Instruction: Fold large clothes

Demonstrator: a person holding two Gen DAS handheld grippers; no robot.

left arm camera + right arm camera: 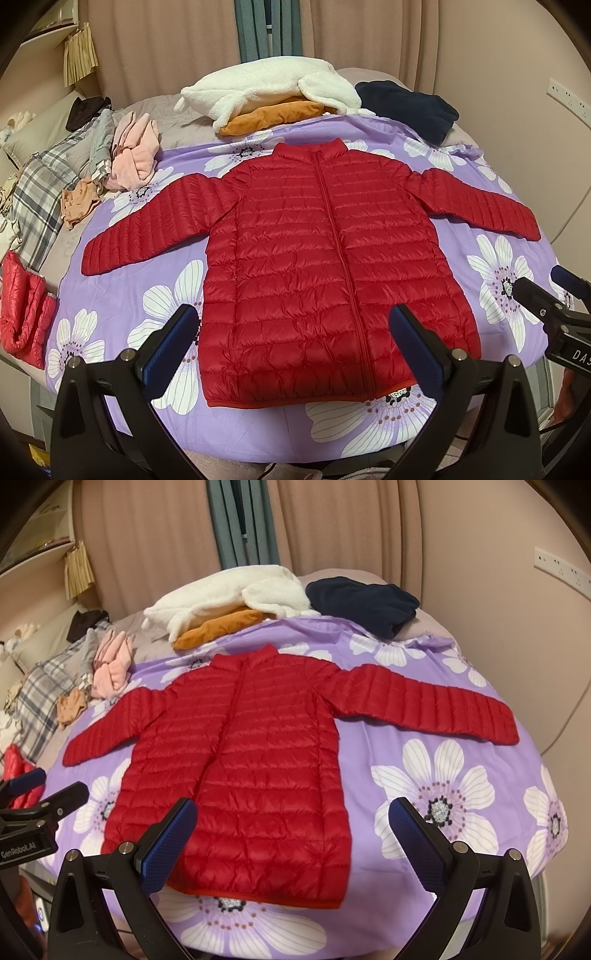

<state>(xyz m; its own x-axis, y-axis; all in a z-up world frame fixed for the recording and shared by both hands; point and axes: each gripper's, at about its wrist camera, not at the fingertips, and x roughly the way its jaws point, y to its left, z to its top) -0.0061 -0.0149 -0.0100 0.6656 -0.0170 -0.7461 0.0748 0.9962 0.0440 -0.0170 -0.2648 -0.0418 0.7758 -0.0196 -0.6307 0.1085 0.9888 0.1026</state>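
warm, even indoor light, both views sharp
soft sheen on the red jacket (295,258), faint shadows under it; fisheye bends the edges, corners fall to black.

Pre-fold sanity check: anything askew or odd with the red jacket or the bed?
Nothing stands out. The red jacket lies flat, zipped, sleeves spread on the floral sheet. Left gripper and right gripper hover open near the hem. Other clothes sit piled at the edges.
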